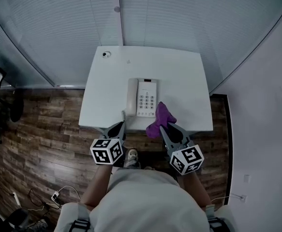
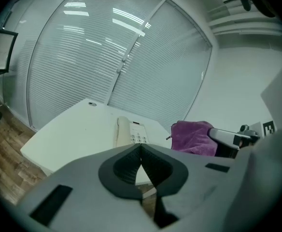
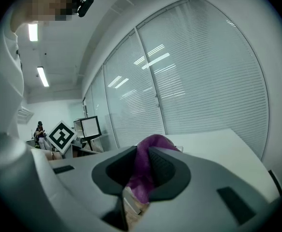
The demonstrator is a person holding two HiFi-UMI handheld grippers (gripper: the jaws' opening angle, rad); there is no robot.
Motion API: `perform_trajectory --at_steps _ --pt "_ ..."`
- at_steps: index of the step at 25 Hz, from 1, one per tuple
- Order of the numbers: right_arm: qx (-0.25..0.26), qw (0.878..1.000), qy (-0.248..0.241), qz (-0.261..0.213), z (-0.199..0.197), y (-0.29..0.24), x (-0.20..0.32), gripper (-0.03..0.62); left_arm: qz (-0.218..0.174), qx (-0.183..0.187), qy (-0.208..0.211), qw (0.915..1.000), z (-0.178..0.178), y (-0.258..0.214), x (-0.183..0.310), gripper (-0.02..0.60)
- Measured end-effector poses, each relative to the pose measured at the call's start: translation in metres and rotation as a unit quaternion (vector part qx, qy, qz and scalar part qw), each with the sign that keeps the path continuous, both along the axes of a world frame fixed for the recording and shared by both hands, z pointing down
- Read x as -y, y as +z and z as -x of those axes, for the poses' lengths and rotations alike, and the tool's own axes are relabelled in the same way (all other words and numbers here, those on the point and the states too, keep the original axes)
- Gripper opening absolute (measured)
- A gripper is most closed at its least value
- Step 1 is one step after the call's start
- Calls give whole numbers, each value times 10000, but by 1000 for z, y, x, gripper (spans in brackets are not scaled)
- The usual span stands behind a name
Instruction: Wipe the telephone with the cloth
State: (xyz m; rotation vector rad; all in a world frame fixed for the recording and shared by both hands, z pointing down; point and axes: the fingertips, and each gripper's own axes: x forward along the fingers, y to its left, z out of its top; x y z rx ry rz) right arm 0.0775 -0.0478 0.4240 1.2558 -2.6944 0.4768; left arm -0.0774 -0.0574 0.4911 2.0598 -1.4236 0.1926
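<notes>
Right gripper (image 1: 164, 125), fingers pinching the cloth (image 1: 159, 115) ready for wiping, sits 5 o'clock of the phone (image 1: 142, 97); left gripper (image 1: 120, 125), fingers shut and empty, at 7, perhaps to steady it.

White telephone (image 1: 142, 98), crumpled purple cloth (image 1: 160, 119)

White table (image 1: 189, 66), far edge near a glazed partition (image 1: 59, 28) with closed slat blinds. Dark wood-plank floor (image 1: 39, 124). Plain white wall (image 1: 266, 105) beyond table's right edge. Ceiling strip lights (image 3: 43, 76) lit. Cables (image 1: 59, 195) on floor.
</notes>
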Motion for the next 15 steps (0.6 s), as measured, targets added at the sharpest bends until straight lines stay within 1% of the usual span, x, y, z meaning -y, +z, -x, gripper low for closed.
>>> perform_trajectory --at_steps 5,9,15 --pt "-23 9999 -158 -27 -10 -2 -23 83 15 -14 -26 10000 -19 -7 -23 21" --pt "-13 9999 -170 11 -17 1 -35 83 9 -21 19 10000 -33 -12 -39 21" --pt "12 9998 -175 5 -24 0 -49 83 29 -95 -3 10000 -41 -13 -58 21"
